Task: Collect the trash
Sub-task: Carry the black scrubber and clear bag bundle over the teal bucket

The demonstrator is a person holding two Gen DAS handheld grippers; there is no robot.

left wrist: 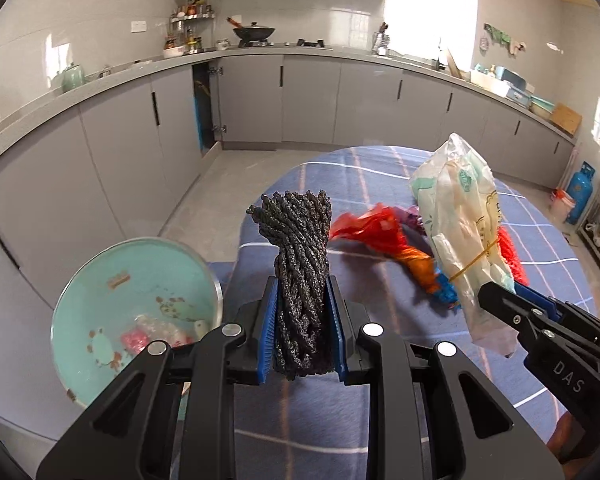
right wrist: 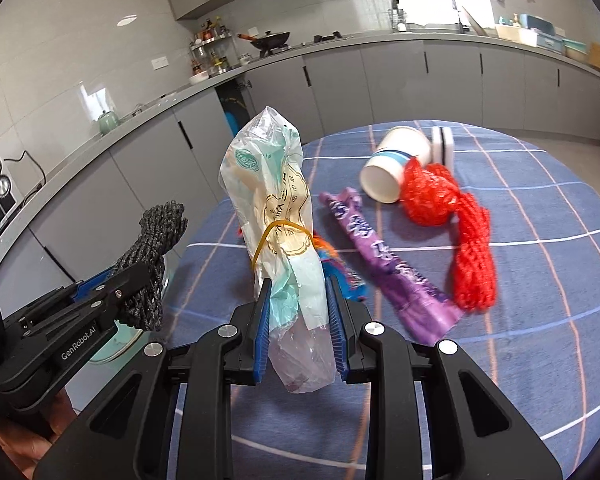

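Note:
My left gripper point(left wrist: 302, 312) is shut on a bundle of dark grey rope point(left wrist: 298, 256), held upright above the table's left edge; it also shows in the right wrist view point(right wrist: 152, 256). My right gripper point(right wrist: 298, 312) is shut on a rolled clear plastic bag point(right wrist: 276, 208) bound with a yellow rubber band; the bag shows in the left wrist view point(left wrist: 464, 232). On the table lie a red net bag point(right wrist: 456, 216), a purple wrapper point(right wrist: 384, 264), a white paper cup point(right wrist: 396, 164) on its side and an orange-red wrapper point(left wrist: 384, 232).
A teal bin point(left wrist: 132, 312) with some scraps inside stands on the floor left of the blue checked table point(right wrist: 520, 280). Grey kitchen cabinets point(left wrist: 308, 100) run along the back. A blue gas cylinder point(left wrist: 580, 192) stands far right.

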